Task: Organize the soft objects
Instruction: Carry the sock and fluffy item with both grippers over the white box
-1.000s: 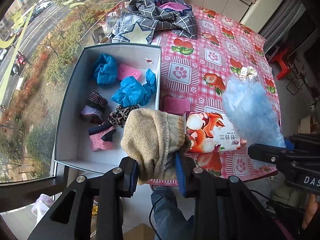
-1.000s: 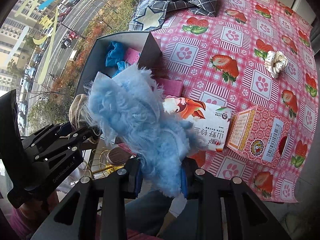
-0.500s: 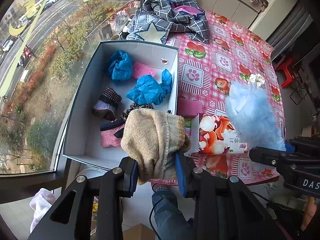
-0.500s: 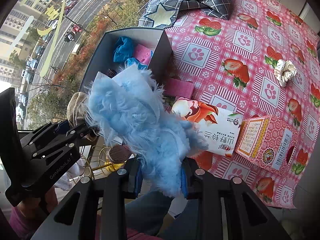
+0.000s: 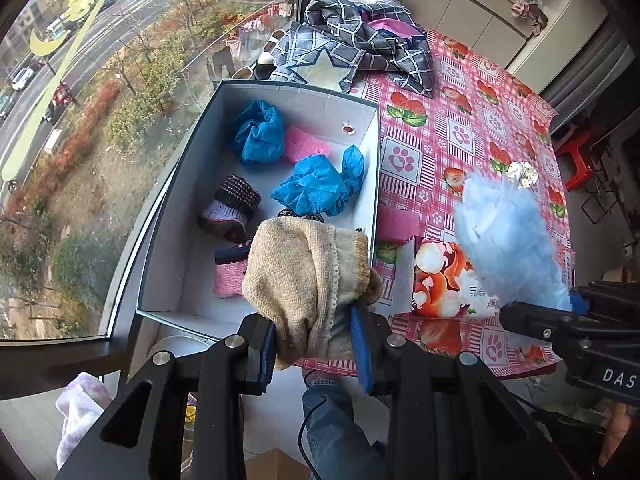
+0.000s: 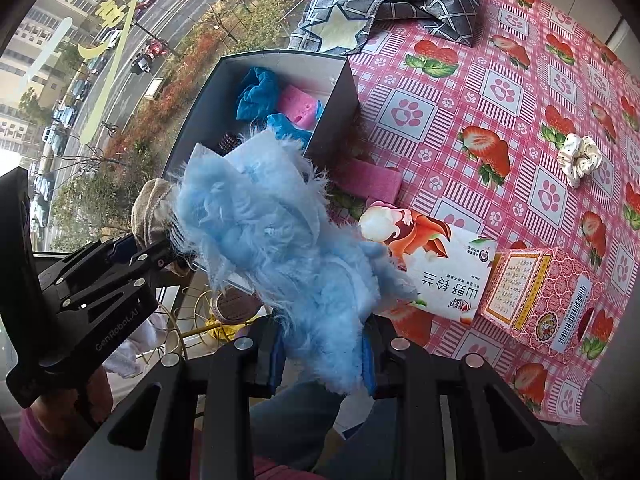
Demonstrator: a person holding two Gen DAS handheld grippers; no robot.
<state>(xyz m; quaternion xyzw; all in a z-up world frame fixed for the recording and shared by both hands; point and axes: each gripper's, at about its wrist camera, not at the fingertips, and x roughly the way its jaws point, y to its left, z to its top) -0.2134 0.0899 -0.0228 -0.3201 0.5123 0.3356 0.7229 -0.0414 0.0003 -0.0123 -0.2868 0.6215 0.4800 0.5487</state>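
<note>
Both loaded: left gripper (image 5: 314, 350) clamped on beige knit sock (image 5: 308, 280), hanging over near end of white box (image 5: 176, 216); right gripper (image 6: 324, 354) clamped on blue fluffy piece (image 6: 276, 248), just right of box. Prob. light, limp, squashy w/ slippy fur; best pinched deep at bunched middle.

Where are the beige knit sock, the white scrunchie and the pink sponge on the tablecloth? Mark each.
beige knit sock (image 5: 308, 276), left wrist view, middle of its body.
white scrunchie (image 6: 581, 157), right wrist view, its folds.
pink sponge (image 6: 372, 182), right wrist view, top face.
</note>
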